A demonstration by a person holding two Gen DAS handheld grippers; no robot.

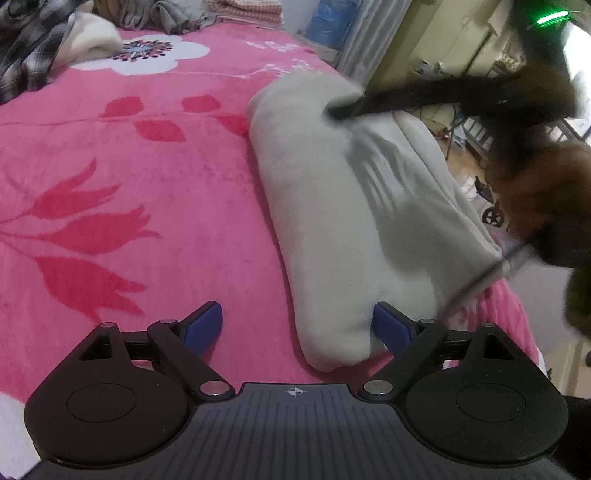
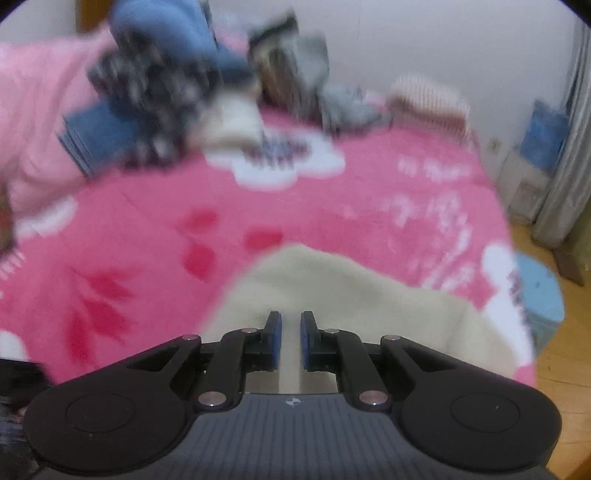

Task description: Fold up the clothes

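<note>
a pink fleece blanket [image 1: 155, 177] with red tulip shapes and a large white flower [image 1: 147, 51] covers the bed. beyond the bed's far right corner stands something blue [image 1: 328, 18], perhaps a water jug, though it is too blurred to be sure, with a grey curtain [image 1: 373, 33] hanging beside it. in the right wrist view a white wall [image 2: 424, 40] rises behind the bed, a wooden floor [image 2: 557, 350] shows at the lower right, and a round light-blue stool [image 2: 543, 291] stands on it just beside the bed's edge.
</note>
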